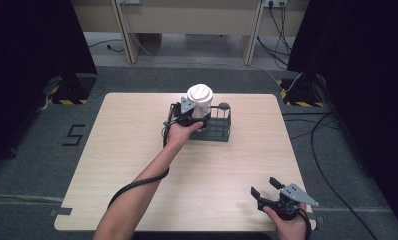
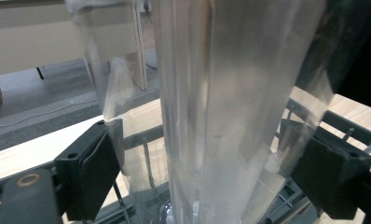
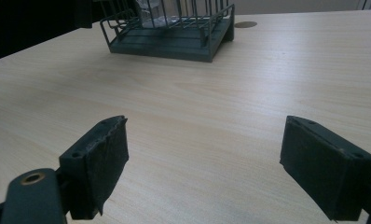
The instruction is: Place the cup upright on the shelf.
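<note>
The left claw [image 1: 196, 120] pinches the clear lidded jar [image 1: 200, 102] over the wire rack's [image 1: 222, 131] nine-o'clock end, not yet released; the right claw [image 1: 264, 189] idles spread.

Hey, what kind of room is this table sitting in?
Probably a lab or recording studio: black curtains flank a bare wooden table, stands with hazard-striped bases sit on grey carpet, and cables trail across the floor.

The table [image 1: 137, 150] is pale wood-grain laminate, smooth and matt. At its 12 o'clock edge stands a dark wire rack [image 1: 222, 131] of matt coated metal. The container [image 2: 230, 102] is clear, glossy plastic with a white ribbed lid [image 1: 200, 93]. Jaw pads look matt black rubber.
</note>
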